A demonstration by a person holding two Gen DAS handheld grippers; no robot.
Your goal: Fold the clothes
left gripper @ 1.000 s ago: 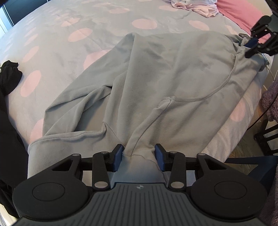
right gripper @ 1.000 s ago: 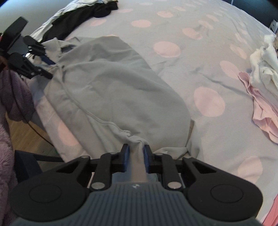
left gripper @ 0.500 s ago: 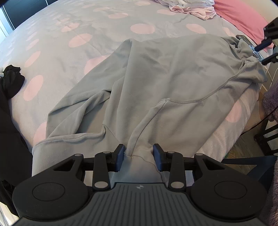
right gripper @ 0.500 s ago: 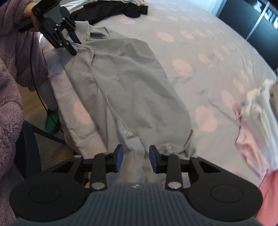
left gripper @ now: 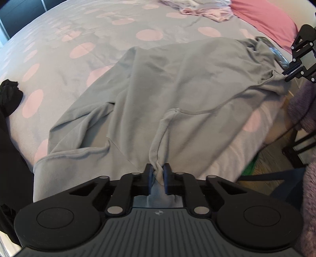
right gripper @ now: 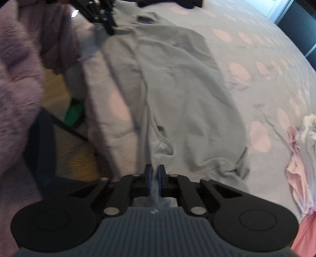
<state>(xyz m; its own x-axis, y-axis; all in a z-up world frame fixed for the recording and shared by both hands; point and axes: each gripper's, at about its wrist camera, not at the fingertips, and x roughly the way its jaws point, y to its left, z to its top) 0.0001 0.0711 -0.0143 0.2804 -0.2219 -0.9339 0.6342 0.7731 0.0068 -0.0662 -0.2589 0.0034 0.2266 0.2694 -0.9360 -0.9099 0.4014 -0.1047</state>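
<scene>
1. Your left gripper (left gripper: 157, 171), jaws just closed, pinches the grey sweatshirt (left gripper: 177, 83) spread on the spotted bedspread (left gripper: 59, 39); only this view shows its sleeve (left gripper: 79, 128).
2. Your right gripper (right gripper: 155, 172), jaws likewise just closed, clamps another edge; only here a green object (right gripper: 75, 114) shows on the floor.

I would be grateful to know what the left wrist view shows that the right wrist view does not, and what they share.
Only the left wrist view shows the sweatshirt's crumpled sleeve and a pink pillow. Only the right wrist view shows a green object on the wooden floor beside the bed. Both show the grey sweatshirt spread on the spotted bedspread, with the left gripper and right gripper each just closed on a pinch of its fabric, plus a fuzzy purple sleeve.
</scene>
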